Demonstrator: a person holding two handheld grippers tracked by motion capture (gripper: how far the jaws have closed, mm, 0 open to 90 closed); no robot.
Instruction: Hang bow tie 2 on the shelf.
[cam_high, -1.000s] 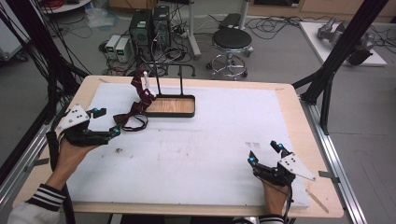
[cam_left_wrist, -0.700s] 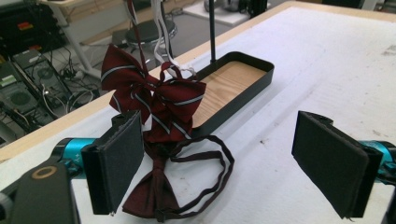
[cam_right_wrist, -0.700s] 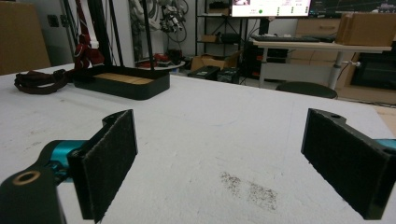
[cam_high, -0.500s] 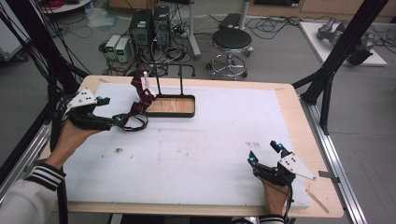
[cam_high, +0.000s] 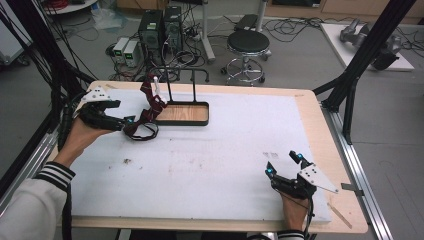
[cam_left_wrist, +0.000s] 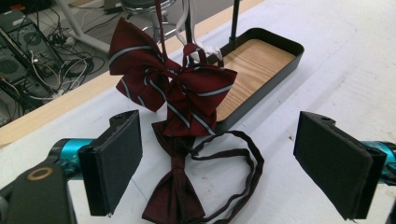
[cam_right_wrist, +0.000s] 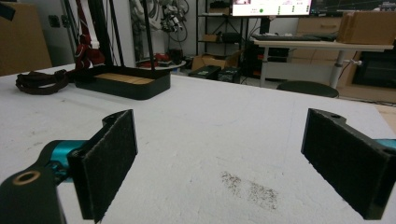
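Bow ties (cam_left_wrist: 180, 100) in dark red hang at upper centre of the left gripper view, another lying below; the left gripper (cam_left_wrist: 217, 172) spreads wide around them, likely lining up a grasp. Lower right in the high view, the right gripper (cam_high: 285, 164) rests wide, idle.

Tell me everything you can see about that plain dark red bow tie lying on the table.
The plain bow tie looks like dark maroon fabric with a knotted centre and a thin dark strap looping off to one side. It lies flat on the white table cover, beside the black tray, under the hanging striped bow ties. The left tool is open around it, not touching.
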